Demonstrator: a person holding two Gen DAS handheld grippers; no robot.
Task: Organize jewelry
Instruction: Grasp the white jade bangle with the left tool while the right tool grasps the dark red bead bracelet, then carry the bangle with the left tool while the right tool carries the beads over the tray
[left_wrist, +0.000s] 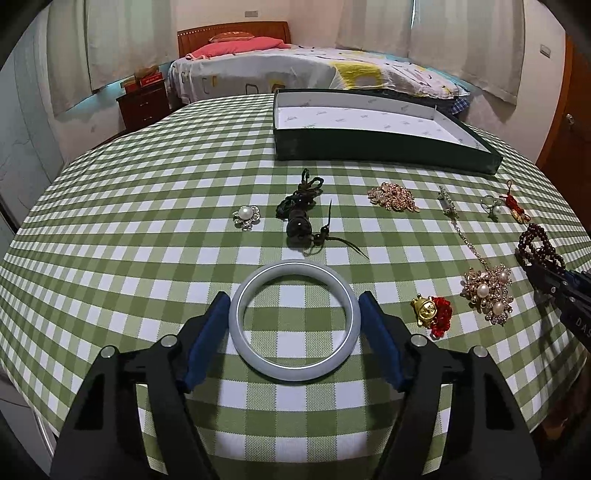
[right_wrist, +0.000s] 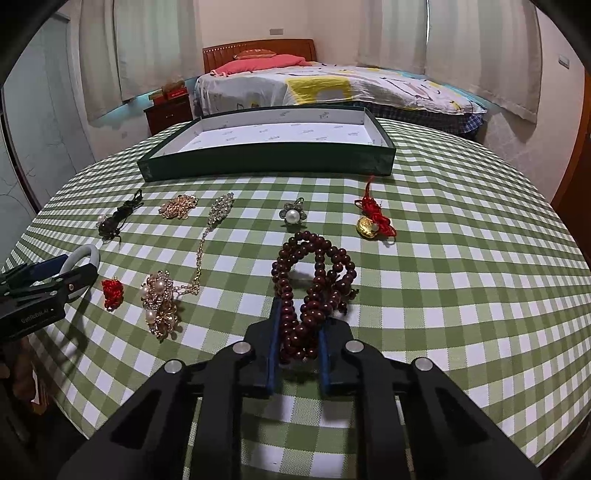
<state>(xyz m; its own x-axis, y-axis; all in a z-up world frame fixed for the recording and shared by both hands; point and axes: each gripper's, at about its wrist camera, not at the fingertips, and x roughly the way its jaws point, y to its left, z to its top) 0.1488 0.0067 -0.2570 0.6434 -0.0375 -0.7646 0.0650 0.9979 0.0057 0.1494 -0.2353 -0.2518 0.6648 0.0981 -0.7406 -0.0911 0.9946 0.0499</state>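
A pale jade bangle lies flat on the green checked cloth, and my left gripper has its blue pads against both sides of it. In the right wrist view the same bangle shows at the far left. A looped string of dark red beads rests on the cloth, its near end pinched in my right gripper. The green tray with a white lining stands empty at the back of the table.
Other pieces lie spread on the cloth: a pearl flower brooch, a dark bead cord, a gold brooch, a pearl cluster on a chain, a gold charm with red knot. A bed stands behind the table.
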